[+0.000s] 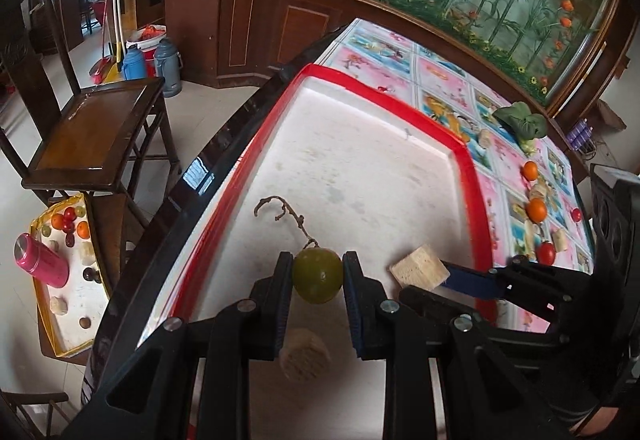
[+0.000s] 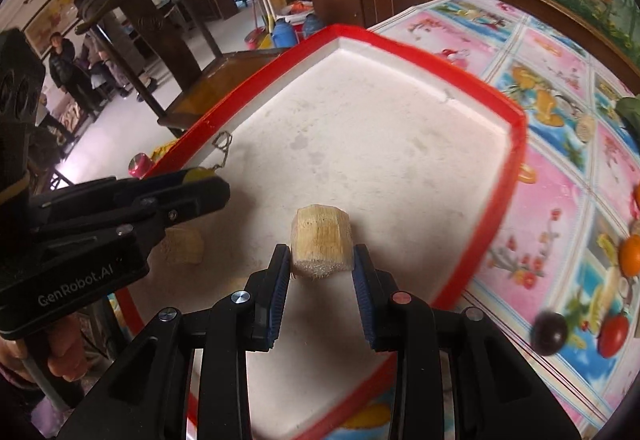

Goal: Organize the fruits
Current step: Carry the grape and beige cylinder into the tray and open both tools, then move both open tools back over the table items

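Left wrist view: left gripper (image 1: 317,276) clamped on green grape (image 1: 318,275) with dry stem (image 1: 286,214), held over red-rimmed white tray (image 1: 466,160). In tray: round pale cane piece (image 1: 305,355) under the fingers. Right gripper (image 1: 472,282) pinching pale cane chunk (image 1: 420,266) over the tray. Loose on patterned tablecloth (image 1: 504,156): oranges (image 1: 535,209), tomato (image 1: 546,253), greens (image 1: 522,122). Yellow-rimmed tray (image 1: 38,282) low at left holding pink tin (image 1: 42,260) and mixed fruit.

Right wrist view: right gripper (image 2: 322,268) closed on the cane chunk (image 2: 322,246) above tray floor. Left gripper (image 2: 200,184) gripping grape at left. Second cane piece (image 2: 184,246) lying in tray. Dark grape (image 2: 550,332) on cloth.
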`<control>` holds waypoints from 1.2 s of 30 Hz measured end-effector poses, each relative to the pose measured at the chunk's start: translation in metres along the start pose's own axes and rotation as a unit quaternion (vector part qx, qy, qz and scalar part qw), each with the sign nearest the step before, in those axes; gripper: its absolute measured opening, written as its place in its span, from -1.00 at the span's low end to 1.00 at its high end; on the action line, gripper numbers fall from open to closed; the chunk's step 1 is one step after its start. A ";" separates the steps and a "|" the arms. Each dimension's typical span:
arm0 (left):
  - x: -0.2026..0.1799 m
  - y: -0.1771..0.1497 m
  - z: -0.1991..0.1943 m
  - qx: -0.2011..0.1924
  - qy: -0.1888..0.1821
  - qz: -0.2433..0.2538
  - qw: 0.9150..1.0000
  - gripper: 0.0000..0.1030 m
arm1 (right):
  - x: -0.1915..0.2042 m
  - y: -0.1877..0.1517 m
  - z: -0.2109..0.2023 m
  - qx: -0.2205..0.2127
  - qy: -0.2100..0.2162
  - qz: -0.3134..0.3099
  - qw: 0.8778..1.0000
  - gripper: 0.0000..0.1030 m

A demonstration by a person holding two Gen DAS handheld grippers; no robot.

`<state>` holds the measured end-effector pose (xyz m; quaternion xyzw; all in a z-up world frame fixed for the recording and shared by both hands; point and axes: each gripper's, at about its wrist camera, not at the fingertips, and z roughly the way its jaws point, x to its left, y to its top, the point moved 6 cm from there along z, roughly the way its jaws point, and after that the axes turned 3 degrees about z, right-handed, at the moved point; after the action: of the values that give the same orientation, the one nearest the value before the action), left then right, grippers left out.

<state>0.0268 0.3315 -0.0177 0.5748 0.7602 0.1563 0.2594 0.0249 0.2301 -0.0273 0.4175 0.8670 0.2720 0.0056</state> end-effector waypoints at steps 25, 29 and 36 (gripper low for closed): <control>-0.027 -0.027 -0.035 -0.009 0.087 -0.005 0.996 0.39 | -0.013 -0.034 -0.048 -0.008 0.009 -0.007 1.000 -0.29; -0.064 -0.032 -0.040 -0.014 0.071 0.018 0.997 0.41 | -0.022 -0.050 -0.069 -0.018 0.005 -0.009 1.000 -0.19; -0.147 -0.048 -0.034 0.002 0.028 0.088 0.996 0.44 | -0.080 -0.098 -0.094 -0.016 -0.010 0.045 0.999 -0.18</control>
<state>-0.0008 0.1791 0.0158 0.6353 0.7141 0.1925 0.2222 -0.0160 0.0789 -0.0109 0.4587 0.8427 0.2816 0.0084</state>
